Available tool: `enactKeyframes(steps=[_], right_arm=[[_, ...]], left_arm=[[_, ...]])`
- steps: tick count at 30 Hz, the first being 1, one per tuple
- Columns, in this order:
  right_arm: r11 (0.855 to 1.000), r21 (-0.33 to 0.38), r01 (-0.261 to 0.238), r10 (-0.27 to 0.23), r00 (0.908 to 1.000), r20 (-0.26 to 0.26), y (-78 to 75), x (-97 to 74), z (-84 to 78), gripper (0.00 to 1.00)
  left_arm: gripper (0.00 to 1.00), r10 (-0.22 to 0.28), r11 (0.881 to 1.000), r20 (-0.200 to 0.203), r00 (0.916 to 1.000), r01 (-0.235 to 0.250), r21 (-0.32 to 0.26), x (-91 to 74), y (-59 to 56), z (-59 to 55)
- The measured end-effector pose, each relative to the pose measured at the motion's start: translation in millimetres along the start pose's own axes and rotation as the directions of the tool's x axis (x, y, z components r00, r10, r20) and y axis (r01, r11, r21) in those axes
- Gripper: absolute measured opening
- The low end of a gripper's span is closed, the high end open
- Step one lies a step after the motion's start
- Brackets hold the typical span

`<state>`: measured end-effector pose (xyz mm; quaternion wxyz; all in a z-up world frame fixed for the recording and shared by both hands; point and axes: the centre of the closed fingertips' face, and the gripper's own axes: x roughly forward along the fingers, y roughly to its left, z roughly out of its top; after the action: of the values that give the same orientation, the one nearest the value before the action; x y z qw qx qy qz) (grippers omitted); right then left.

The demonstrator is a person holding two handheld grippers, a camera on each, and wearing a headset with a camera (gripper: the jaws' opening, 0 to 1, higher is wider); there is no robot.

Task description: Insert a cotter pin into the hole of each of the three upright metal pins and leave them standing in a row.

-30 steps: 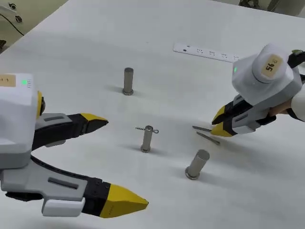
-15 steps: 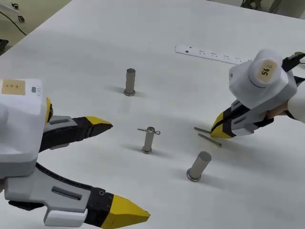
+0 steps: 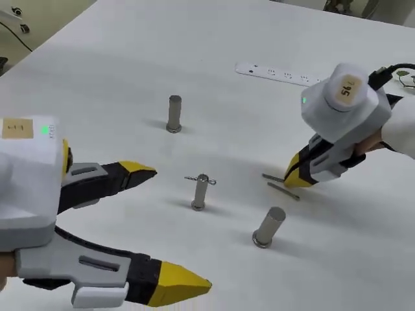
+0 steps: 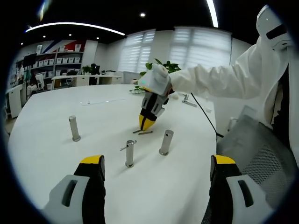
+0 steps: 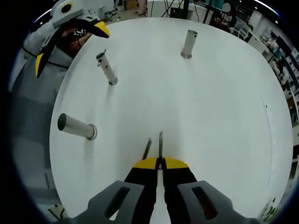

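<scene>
White bench: R tongs pinched on cotter pin, L tongs wide, empty.

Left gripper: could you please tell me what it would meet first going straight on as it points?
Probably the upright metal pin with a cotter pin through it, nearest ahead of the open left gripper; a bare metal pin stands beyond. Depth is unclear.
</scene>
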<state>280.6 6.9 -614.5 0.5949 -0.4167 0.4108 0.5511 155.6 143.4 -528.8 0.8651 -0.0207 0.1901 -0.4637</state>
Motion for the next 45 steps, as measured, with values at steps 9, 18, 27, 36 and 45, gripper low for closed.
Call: enactKeyframes(steps=[9, 18, 27, 36, 45], right_arm=[[0.996, -0.089, -0.023, 0.019, 0.999, -0.041, 1.4, 1.6, 1.5, 0.0], [0.995, -0.091, -0.047, 0.043, 0.998, -0.048, 0.7, 1.5, 2.2, 0.0], [0.996, -0.08, -0.04, 0.037, 0.9986, -0.038, 0.6, 1.7, 3.6, 0.0], [0.996, -0.069, -0.049, 0.049, 0.9988, 0.0, 0.5, 1.8, 4.2, 0.0], [0.998, -0.026, -0.051, 0.052, 0.998, 0.037, 5.7, 0.8, 0.5, 0.0]], left_arm=[[0.86, 0.042, 0.999, 0.035, 0.9985, -0.042, -0.014, -3.5, 9.7, 8.7], [0.82, 0.056, 0.998, 0.043, 0.9975, -0.055, -0.019, -2.1, 12.7, 10.2], [0.82, 0.057, 0.998, 0.017, 0.9982, -0.056, -0.024, -2.0, 12.1, 6.5], [0.81, 0.065, 0.997, -0.022, 0.9976, -0.066, -0.04, -2.1, 12.1, -4.9], [0.81, 0.081, 0.997, -0.007, 0.9967, -0.081, -0.019, -4.2, 13.8, 1.7]])
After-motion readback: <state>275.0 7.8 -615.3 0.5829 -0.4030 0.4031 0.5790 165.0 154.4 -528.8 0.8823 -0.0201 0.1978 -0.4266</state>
